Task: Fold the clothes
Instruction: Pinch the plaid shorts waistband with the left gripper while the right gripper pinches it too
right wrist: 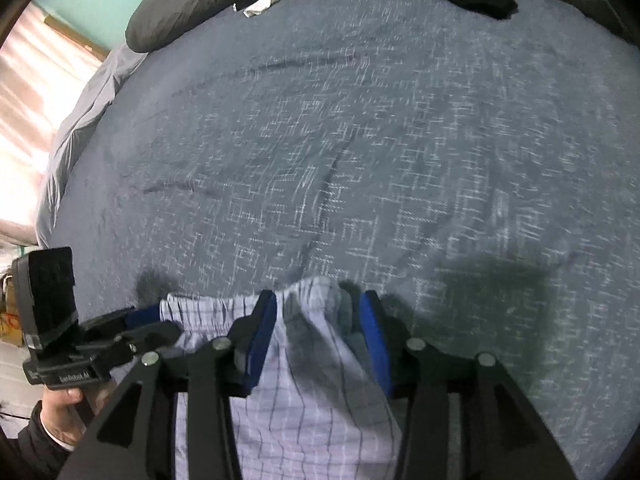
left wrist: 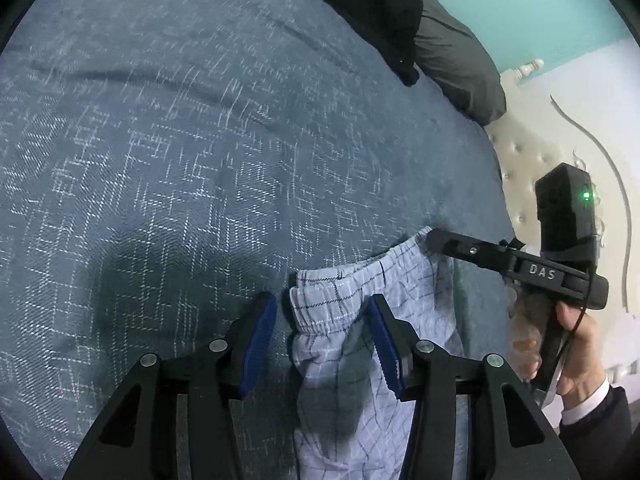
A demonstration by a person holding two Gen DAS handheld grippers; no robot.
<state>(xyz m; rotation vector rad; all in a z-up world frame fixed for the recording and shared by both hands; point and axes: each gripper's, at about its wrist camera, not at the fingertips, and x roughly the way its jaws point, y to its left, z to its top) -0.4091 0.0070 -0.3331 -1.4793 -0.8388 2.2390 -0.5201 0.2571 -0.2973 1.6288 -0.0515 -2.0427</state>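
Checked shorts [left wrist: 360, 300] on bedspread [left wrist: 200, 140], left tongs [left wrist: 322, 344] wide, right tongs [right wrist: 318, 344] wide, contact unclear

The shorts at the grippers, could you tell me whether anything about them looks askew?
Yes. The shorts lie bunched, the waistband buckled into a hump rather than flat on the bedspread. Both grippers, left and right, stand open around it.
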